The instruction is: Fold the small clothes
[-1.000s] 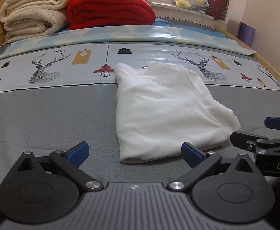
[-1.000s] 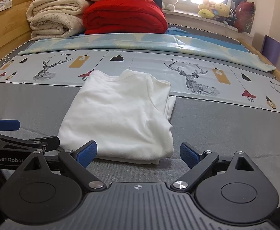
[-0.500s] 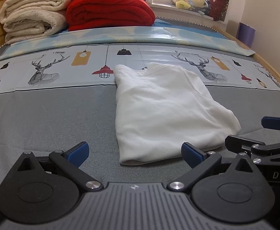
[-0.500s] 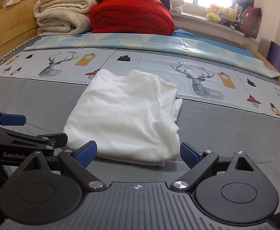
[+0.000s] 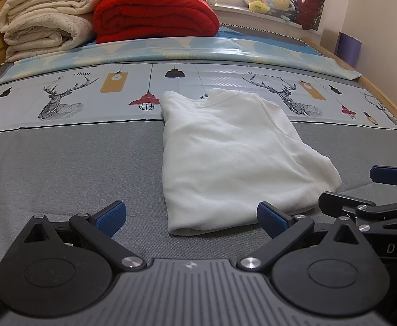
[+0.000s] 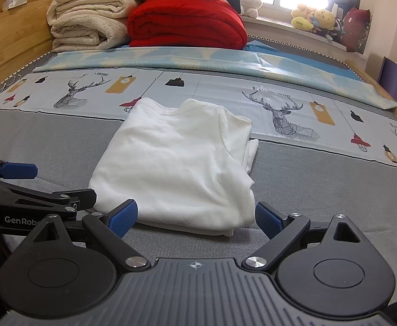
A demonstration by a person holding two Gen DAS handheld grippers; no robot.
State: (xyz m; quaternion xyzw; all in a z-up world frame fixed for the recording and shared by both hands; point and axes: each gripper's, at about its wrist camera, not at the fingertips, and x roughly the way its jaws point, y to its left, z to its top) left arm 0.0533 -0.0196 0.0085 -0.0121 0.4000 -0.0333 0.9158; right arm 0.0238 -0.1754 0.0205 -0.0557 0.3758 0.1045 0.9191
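Note:
A white garment (image 5: 233,152) (image 6: 176,168) lies folded in a rough rectangle on the grey bed cover, its far end on the deer-print sheet. My left gripper (image 5: 190,216) is open just short of the garment's near left corner, with nothing between its blue pads. My right gripper (image 6: 195,217) is open too, its fingers straddling the garment's near right corner without gripping it. Each gripper shows at the edge of the other's view: the right one (image 5: 372,190), the left one (image 6: 40,184).
Folded cream blankets (image 6: 87,24) and a red quilt (image 6: 187,24) are stacked at the head of the bed. Plush toys (image 6: 315,19) sit on the windowsill. A wooden bed frame (image 6: 8,40) runs along the left, a purple box (image 6: 393,78) stands at the right.
Both grippers have edged forward toward the garment's near edge, still open. The garment has not moved.

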